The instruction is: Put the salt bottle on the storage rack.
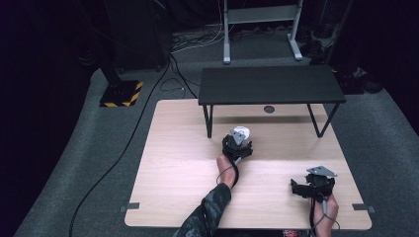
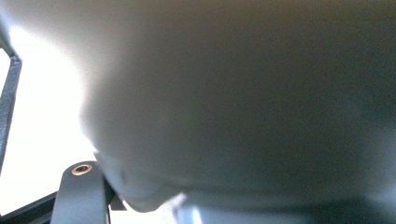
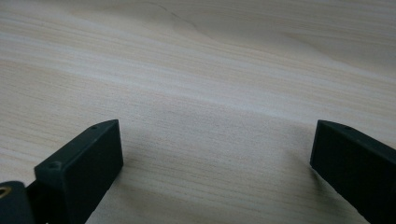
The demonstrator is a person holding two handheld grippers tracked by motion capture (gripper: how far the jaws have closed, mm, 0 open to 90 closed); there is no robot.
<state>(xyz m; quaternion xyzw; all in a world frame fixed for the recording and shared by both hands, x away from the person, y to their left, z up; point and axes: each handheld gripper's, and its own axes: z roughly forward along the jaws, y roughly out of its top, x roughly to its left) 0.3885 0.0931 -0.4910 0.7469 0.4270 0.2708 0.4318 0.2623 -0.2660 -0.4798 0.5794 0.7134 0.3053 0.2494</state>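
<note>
left gripper (image 1: 237, 145) sits mid-frame on the wooden table (image 1: 178, 163), nose against a white object (image 1: 242, 132) below the black shelf (image 1: 269, 84); its grip i cannot tell. right gripper (image 1: 301, 188), lower right, jaws spread wide over bare wood.

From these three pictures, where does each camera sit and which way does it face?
High view: above the person's side, looking forward and down on the light wooden table and black metal-legged shelf; forearms, left gripper and right gripper show.
Left gripper view: rides the left gripper, pressed close to a blurred pale grey-white object; one black jaw shows.
Right gripper view: rides the right gripper, facing the tabletop; jaws wide apart.
Shared: the wooden table.
</note>
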